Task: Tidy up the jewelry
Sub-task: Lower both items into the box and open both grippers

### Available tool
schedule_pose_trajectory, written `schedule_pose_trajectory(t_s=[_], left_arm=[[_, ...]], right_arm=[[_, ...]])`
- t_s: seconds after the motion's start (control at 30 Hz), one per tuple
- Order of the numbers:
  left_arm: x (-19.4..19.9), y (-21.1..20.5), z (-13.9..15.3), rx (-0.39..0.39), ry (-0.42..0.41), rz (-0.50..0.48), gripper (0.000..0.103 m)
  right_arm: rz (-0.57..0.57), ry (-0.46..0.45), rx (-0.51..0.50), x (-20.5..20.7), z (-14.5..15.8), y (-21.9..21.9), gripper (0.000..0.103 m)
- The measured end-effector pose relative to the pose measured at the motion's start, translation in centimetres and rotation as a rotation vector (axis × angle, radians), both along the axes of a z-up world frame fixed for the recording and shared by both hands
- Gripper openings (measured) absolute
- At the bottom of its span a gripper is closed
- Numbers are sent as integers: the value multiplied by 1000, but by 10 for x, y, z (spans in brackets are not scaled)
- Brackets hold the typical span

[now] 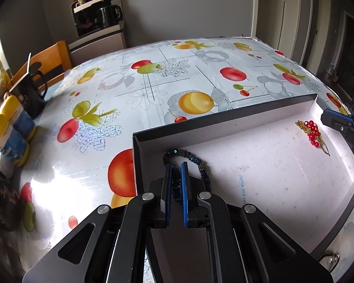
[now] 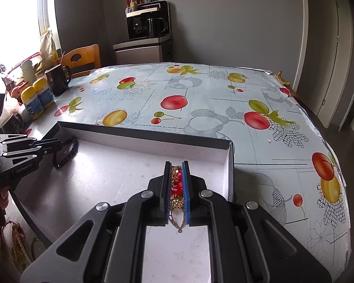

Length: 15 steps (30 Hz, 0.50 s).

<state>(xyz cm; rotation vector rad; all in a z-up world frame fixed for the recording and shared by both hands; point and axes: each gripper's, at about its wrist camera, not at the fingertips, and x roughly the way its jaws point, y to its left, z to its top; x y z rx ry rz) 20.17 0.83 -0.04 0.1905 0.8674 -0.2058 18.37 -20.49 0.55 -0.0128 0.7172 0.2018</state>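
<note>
A shallow black box (image 1: 224, 115) with a white floor lies on the fruit-print tablecloth. In the left wrist view my left gripper (image 1: 177, 164) is shut on a dark blue beaded bracelet (image 1: 195, 159) in the box's near-left corner, and the bracelet's loop curls out past the pads. In the right wrist view my right gripper (image 2: 177, 162) is shut on a gold chain piece with red beads (image 2: 177, 185) near the box's right wall (image 2: 230, 165). Each view also catches the other tool: the right gripper (image 1: 324, 118) beside the red beads (image 1: 312, 133), and the left gripper (image 2: 61, 143) with the bracelet (image 2: 70, 153).
A black mug (image 2: 56, 80) and two yellow-capped bottles (image 2: 37, 96) stand at the table's left side by a wooden chair (image 2: 82, 59). More jewelry (image 2: 16, 235) lies outside the box at lower left. A coffee machine (image 2: 148, 21) sits on a cabinet behind the table.
</note>
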Motion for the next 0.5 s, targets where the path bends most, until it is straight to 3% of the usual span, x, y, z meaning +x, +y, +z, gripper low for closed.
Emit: schedule_pose_trajectory(t_s=[0.1, 0.17, 0.3, 0.43, 0.5], left_arm=[[0, 1, 2, -13, -10, 2, 13], [-3, 1, 5, -26, -28, -6, 27], [-7, -2, 10, -45, -55, -26, 32], [-9, -2, 12, -60, -68, -30, 45], [-10, -1, 15, -75, -80, -29, 52]], right_arm=[[1, -9, 5, -1, 1, -1, 9], [-1, -18, 4, -2, 2, -2, 9], [-5, -31, 6, -3, 4, -3, 12], [-7, -54, 24, -5, 7, -5, 37], [-9, -69, 27, -7, 10, -5, 38]])
